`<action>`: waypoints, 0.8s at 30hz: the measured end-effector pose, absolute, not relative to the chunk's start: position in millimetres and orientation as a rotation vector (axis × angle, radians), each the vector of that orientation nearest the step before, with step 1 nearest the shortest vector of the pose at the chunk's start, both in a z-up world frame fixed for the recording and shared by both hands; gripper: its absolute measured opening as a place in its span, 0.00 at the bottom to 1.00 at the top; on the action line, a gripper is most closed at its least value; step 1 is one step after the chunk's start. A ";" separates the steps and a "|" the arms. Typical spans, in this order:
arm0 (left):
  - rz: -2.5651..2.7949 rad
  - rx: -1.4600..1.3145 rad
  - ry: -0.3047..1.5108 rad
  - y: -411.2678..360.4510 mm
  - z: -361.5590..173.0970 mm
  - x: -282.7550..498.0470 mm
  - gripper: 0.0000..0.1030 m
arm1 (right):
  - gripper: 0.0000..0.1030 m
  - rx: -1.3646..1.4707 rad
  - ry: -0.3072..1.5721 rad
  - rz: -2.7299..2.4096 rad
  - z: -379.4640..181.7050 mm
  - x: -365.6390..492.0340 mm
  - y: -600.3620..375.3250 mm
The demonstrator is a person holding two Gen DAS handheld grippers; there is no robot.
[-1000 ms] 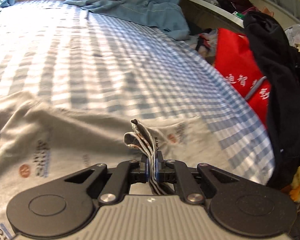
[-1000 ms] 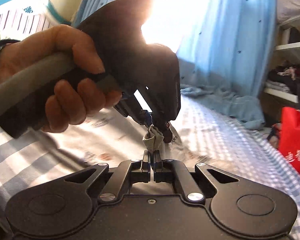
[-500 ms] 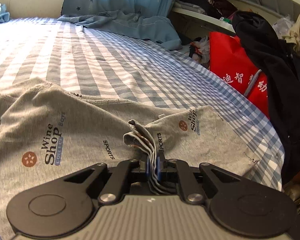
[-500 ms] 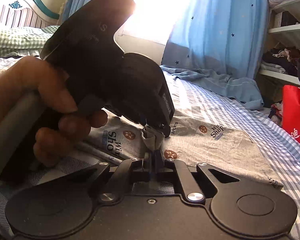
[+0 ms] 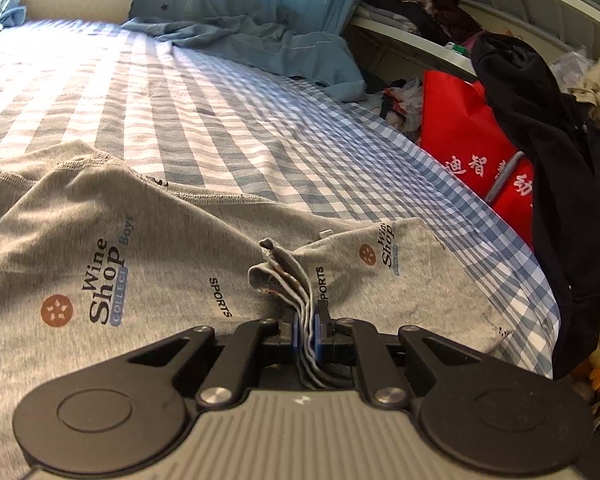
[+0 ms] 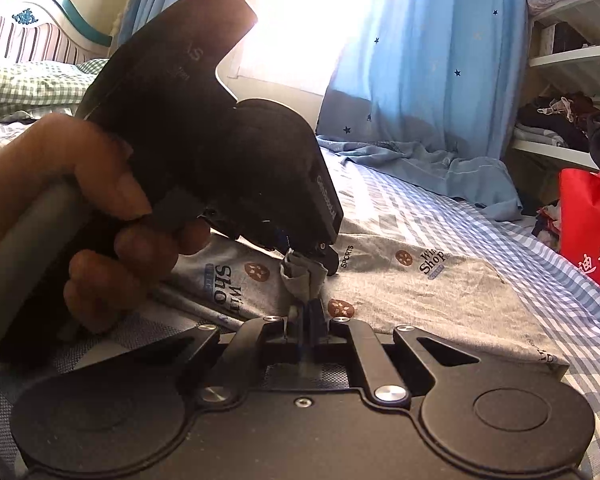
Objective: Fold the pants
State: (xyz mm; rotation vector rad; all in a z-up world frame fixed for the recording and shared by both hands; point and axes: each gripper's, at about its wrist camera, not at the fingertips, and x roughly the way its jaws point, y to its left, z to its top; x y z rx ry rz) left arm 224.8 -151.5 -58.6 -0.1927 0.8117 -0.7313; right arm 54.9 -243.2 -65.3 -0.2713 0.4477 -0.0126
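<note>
Grey pants [image 5: 172,248] lie spread on the blue-and-white checked bedsheet [image 5: 228,120], near the bed's edge. Bunched layers of a fabric edge stand up, pinched between the pressed-together jaws of the left gripper [image 5: 306,326]. Right gripper [image 6: 306,316] pinches the same bunch from just beside it, jaws closed on the cloth; how many layers it holds is hard to tell.

Left hand [image 6: 80,216] wraps the left gripper's handle; wrist cut off at the frame edge. Much of the pants is hidden behind both gripper bodies.

Print on the pants reads "Wine Shop", "Boys", "SPORTS", partly "COLLECT". Red bag [image 5: 472,148] beside the bed carries white Chinese characters, partly covered by a black garment [image 5: 560,168]. Blue star curtain [image 6: 428,60] behind.
</note>
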 end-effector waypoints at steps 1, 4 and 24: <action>-0.719 -0.211 0.842 -153.7 -55.0 228.1 0.06 | 0.05 -0.267 0.452 -0.012 -62.2 56.4 -243.3; -0.694 -0.215 0.887 -157.3 -39.1 235.4 0.05 | 0.08 -0.257 0.444 -0.011 -51.1 60.8 -242.6; -0.518 -0.137 0.947 -25.4 -31.4 237.9 0.09 | 0.08 -0.320 0.486 0.287 -50.6 63.0 -132.0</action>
